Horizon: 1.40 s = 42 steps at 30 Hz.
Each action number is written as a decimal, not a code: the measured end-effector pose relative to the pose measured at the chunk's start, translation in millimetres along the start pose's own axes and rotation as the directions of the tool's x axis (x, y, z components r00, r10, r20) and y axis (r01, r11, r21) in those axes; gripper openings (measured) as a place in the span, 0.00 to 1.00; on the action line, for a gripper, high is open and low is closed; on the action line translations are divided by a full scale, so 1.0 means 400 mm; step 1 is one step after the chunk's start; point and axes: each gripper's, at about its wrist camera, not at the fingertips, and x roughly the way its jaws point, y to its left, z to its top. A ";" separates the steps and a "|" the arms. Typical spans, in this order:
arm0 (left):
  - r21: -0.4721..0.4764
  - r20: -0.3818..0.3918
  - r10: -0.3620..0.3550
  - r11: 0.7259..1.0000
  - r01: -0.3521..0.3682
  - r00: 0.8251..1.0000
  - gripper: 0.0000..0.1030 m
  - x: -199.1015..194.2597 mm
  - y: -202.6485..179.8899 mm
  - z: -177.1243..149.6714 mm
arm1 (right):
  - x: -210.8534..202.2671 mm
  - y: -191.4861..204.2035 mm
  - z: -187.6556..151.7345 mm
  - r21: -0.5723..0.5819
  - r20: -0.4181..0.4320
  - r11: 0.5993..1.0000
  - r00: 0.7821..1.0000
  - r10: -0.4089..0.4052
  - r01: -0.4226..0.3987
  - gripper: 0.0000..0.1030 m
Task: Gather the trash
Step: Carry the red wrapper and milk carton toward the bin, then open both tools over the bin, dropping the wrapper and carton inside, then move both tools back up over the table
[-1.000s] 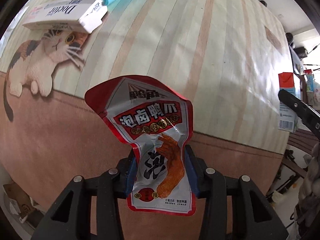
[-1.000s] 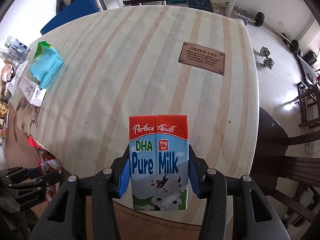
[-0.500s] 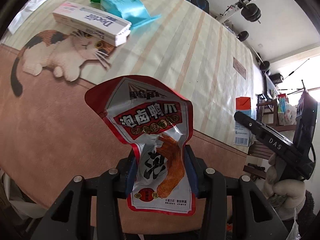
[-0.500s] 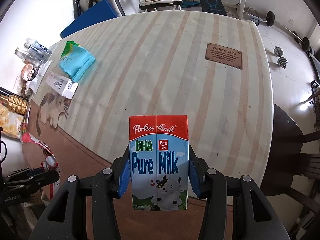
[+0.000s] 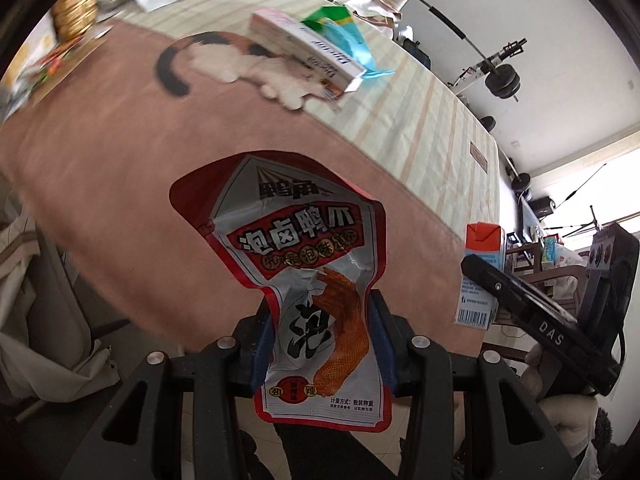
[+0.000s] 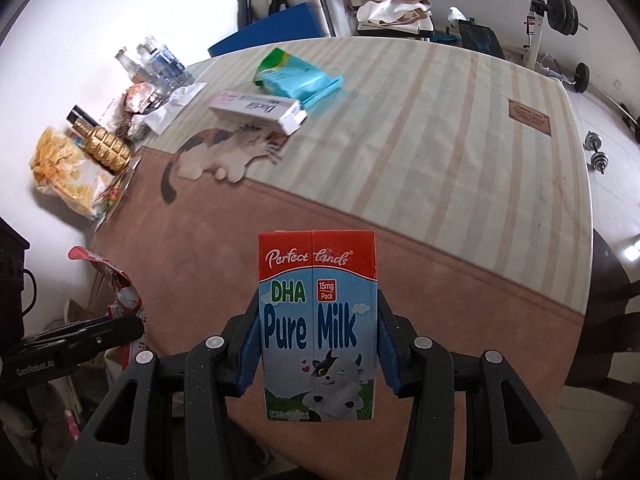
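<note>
A lived-in home room, dining and exercise shared. A table [image 6: 460, 160] wears a cat-print striped cloth, snacks and bottles [image 6: 160, 64] crowd one end, and a barbell rack [image 6: 552, 4] with dumbbells [image 6: 596, 152] stands behind.

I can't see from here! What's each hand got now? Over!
Left gripper shut on snack wrapper. Right gripper shut on milk carton. Both lifted clear of table; nothing in the way.

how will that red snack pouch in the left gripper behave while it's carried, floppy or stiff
Probably floppy: the snack pouch is creased foil, pinched at its narrow lower part by the left gripper, with its wide top unsupported. It looks flat and empty, so likely very light. The glossy film may slip if the grip loosens.
</note>
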 end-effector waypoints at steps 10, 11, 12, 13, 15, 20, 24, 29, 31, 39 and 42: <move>-0.132 -0.084 -0.012 0.991 0.001 0.996 0.39 -0.002 0.279 -0.304 | 0.122 0.218 -0.480 0.067 -0.119 0.995 0.990 0.080 -0.073 0.49; -0.142 -0.096 -0.014 0.990 0.000 0.995 0.39 0.023 0.305 -0.322 | 0.150 0.222 -0.519 0.074 -0.137 0.994 0.987 0.085 -0.075 0.49; -0.153 -0.112 -0.016 0.988 -0.002 0.994 0.39 0.072 0.335 -0.340 | 0.192 0.224 -0.567 0.085 -0.156 0.993 0.983 0.092 -0.079 0.49; -0.158 -0.124 -0.013 0.987 -0.007 0.992 0.39 0.111 0.357 -0.351 | 0.226 0.221 -0.598 0.091 -0.168 0.993 0.981 0.094 -0.080 0.49; -0.183 -0.158 -0.015 0.983 -0.014 0.987 0.39 0.210 0.409 -0.370 | 0.321 0.207 -0.671 0.103 -0.196 0.992 0.977 0.090 -0.071 0.49; -0.234 -0.253 -0.021 0.971 -0.040 0.967 0.44 0.500 0.536 -0.406 | 0.587 0.139 -0.816 0.127 -0.218 0.991 0.973 0.069 -0.042 0.49; -0.203 -0.330 -0.018 0.978 -0.052 0.944 0.76 0.724 0.610 -0.421 | 0.779 0.078 -0.890 0.129 -0.224 0.991 0.972 0.066 -0.038 0.50; -0.136 -0.299 0.106 0.979 -0.152 0.948 0.95 0.806 0.670 -0.427 | 0.943 0.028 -0.944 0.078 -0.223 0.997 0.974 0.031 -0.014 0.85; -0.106 -0.279 0.192 0.968 -0.228 0.941 0.95 0.791 0.686 -0.446 | 0.983 0.007 -0.963 0.064 -0.237 0.997 0.971 -0.018 0.034 0.88; -0.045 -0.216 0.427 0.894 -0.445 0.878 0.96 0.704 0.670 -0.534 | 0.998 -0.023 -0.982 -0.020 -0.310 0.972 0.923 -0.228 0.234 0.91; -0.047 -0.214 0.442 0.886 -0.461 0.871 0.96 0.641 0.637 -0.550 | 0.947 -0.008 -0.977 -0.063 -0.311 0.965 0.914 -0.262 0.255 0.92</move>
